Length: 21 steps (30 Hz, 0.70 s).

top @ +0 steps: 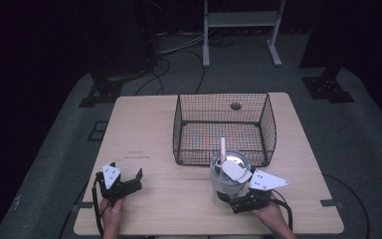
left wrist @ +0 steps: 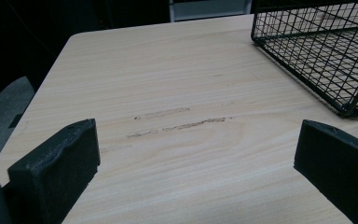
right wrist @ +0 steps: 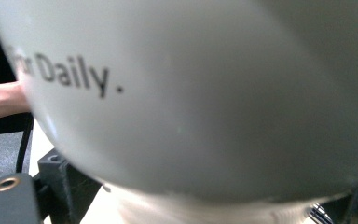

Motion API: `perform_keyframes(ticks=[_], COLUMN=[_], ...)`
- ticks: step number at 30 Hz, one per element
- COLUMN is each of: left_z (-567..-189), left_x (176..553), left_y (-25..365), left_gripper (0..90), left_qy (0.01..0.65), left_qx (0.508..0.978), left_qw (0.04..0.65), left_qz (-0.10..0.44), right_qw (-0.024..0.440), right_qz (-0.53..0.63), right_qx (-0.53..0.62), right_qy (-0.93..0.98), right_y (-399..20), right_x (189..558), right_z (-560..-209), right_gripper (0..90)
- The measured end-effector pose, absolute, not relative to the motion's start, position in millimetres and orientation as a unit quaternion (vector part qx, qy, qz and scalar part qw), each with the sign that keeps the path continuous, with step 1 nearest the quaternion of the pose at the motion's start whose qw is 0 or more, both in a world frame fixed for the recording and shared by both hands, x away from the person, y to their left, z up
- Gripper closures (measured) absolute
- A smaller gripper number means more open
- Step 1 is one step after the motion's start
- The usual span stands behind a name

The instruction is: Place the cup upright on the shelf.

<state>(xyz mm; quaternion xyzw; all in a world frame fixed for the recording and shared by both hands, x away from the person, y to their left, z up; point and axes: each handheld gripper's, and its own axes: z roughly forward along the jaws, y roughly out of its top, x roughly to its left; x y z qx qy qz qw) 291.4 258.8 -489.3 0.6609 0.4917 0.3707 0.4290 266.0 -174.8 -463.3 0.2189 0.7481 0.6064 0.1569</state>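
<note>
Tumbler (top: 230,183), a pale cup with a white straw (top: 223,148) standing in it and a lid flap open at its mouth, sits upright on the worktop (top: 169,199) just in front of the wire basket (top: 224,128), and from the high view my right hand-held gripper (top: 233,199) is pressed low against its base. I judge the hold risky: gripped that low, a tall cup could tip toward the basket wall or swing as I lift, and the straw could catch on the mesh rim. My left hand-held gripper (top: 127,180) rests well apart, released and carrying nothing. In the left gripper view its jaws stand wide over bare wood with faint scuff marks (left wrist: 182,121), and the basket corner (left wrist: 349,110) is cut off at the edge. In the right gripper view the cup wall (right wrist: 205,93) crowds the lens, blurred, with the printed word "Daily." (right wrist: 74,77) readable; both jaw tips are hidden behind it, so I cannot tell whether I am clenched on it or just touching. Whether anything is inside the cup is also unclear.
</note>
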Motion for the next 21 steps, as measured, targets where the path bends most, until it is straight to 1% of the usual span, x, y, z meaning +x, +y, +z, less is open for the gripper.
perform_keyframes(ticks=[15,18,21], left_z=[-489.3,-489.4,-489.4], left_x=[291.6,291.6,291.7], left_y=[259.3,259.3,259.4], left_gripper=[0.0,0.0,0.0], left_qy=[0.494,0.494,0.494], left_qx=[0.659,0.659,0.659], left_qw=[0.43,0.43,0.431], left_qz=[0.37,0.369,0.369], right_qw=[0.15,0.144,0.127], right_qz=[0.605,0.608,0.613], right_qx=[0.219,0.22,0.224], right_qy=[0.75,0.749,0.747], right_y=[-176.2,-178.3,-180.6], right_x=[266.8,267.7,268.9], right_z=[-462.0,-461.9,-461.0], right_gripper=[8.7,8.7,8.7])
